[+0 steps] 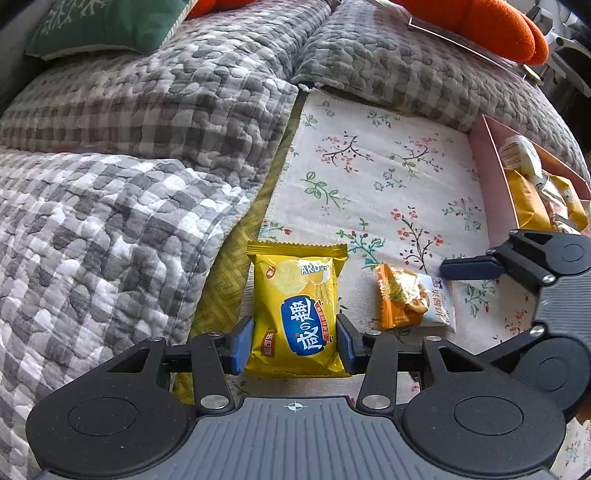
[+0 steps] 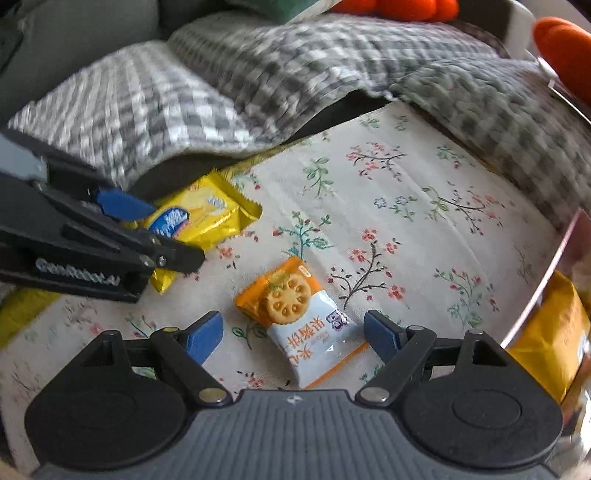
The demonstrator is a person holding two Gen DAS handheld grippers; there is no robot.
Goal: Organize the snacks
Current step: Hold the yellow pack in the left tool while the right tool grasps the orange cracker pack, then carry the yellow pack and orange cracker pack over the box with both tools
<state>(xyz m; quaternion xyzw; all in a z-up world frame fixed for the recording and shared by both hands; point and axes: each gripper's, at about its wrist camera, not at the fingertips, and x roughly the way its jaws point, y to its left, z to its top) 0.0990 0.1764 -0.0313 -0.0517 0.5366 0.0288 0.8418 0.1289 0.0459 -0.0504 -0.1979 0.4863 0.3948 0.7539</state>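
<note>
My left gripper (image 1: 294, 343) is shut on a yellow cracker packet (image 1: 297, 306), its blue pads pressing both sides; the packet rests on the floral cloth (image 1: 388, 177). The packet also shows in the right wrist view (image 2: 199, 221), with the left gripper (image 2: 140, 229) around it. An orange and white biscuit packet (image 2: 299, 317) lies flat on the cloth. My right gripper (image 2: 293, 338) is open, its fingers on either side of that packet's near end, not touching. It also shows in the left wrist view (image 1: 413, 299), with the right gripper's finger (image 1: 469, 267) beside it.
A pink box (image 1: 491, 162) with several yellow snack packets stands at the right edge; it shows in the right wrist view (image 2: 554, 332) too. Grey checked quilts (image 1: 129, 184) lie left and behind. A green cushion (image 1: 103, 26) and orange cushion (image 1: 491, 26) sit at the back.
</note>
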